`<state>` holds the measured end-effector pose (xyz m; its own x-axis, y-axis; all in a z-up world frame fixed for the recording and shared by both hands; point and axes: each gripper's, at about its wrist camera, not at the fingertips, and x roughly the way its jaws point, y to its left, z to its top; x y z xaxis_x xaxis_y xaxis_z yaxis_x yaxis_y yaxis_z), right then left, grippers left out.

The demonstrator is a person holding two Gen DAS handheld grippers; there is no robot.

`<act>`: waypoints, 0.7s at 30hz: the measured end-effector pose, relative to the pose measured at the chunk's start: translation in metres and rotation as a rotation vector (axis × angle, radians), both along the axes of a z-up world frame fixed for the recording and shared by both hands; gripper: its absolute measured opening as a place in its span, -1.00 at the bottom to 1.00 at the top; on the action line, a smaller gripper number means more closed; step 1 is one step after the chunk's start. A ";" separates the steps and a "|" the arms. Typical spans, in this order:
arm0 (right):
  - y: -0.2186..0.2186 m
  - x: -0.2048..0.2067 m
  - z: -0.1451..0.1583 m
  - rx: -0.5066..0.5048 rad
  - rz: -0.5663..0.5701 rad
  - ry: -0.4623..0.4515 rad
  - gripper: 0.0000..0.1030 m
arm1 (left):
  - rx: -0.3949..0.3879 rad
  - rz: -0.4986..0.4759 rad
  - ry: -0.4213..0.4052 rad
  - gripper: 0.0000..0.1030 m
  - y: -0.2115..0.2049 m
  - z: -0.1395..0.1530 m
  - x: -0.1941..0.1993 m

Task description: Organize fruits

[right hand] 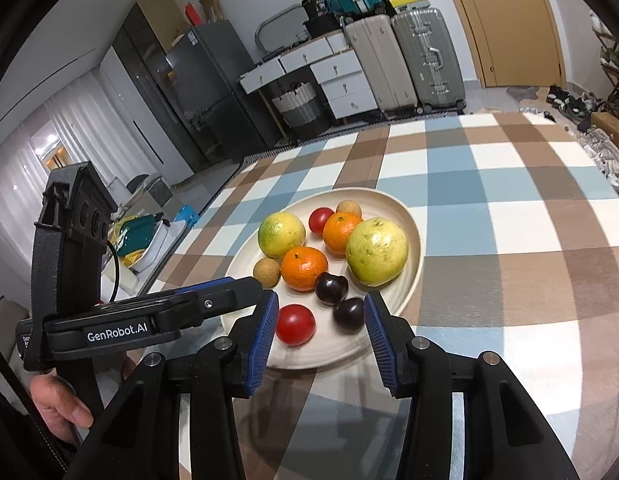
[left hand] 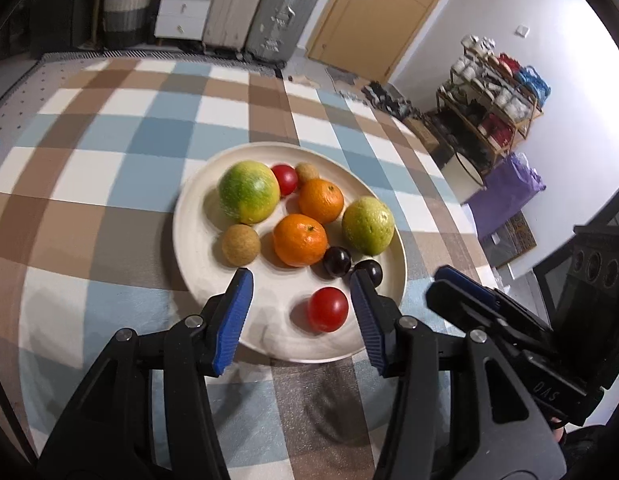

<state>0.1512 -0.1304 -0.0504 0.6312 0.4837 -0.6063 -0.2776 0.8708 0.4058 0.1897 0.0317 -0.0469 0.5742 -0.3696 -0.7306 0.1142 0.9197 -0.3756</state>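
A cream plate (left hand: 197, 208) (right hand: 413, 280) on the checked tablecloth holds the fruit: two green-yellow citrus (left hand: 248, 192) (right hand: 376, 250), two oranges (left hand: 300, 240) (right hand: 304, 269), two red tomatoes (left hand: 327, 309) (right hand: 295, 324), two dark plums (left hand: 337, 262) (right hand: 348, 314) and two small tan fruits (left hand: 240, 245) (right hand: 266, 272). My left gripper (left hand: 301, 280) hovers open over the plate's near rim, nothing between its blue pads. My right gripper (right hand: 321, 304) also stands open above the near rim, the near tomato and a plum seen between its fingers, untouched.
The checked tablecloth (left hand: 109, 184) spreads around the plate. In the left wrist view the right gripper's body (left hand: 489, 312) sits close at the right. In the right wrist view the left gripper's body (right hand: 121, 320) and a hand (right hand: 57, 404) are at the left. Suitcases (right hand: 405, 60) stand beyond the table.
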 end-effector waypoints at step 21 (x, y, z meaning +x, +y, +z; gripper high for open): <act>-0.008 -0.087 0.048 -0.005 -0.093 -0.329 0.76 | 0.247 0.143 -0.392 0.65 0.008 0.068 -0.109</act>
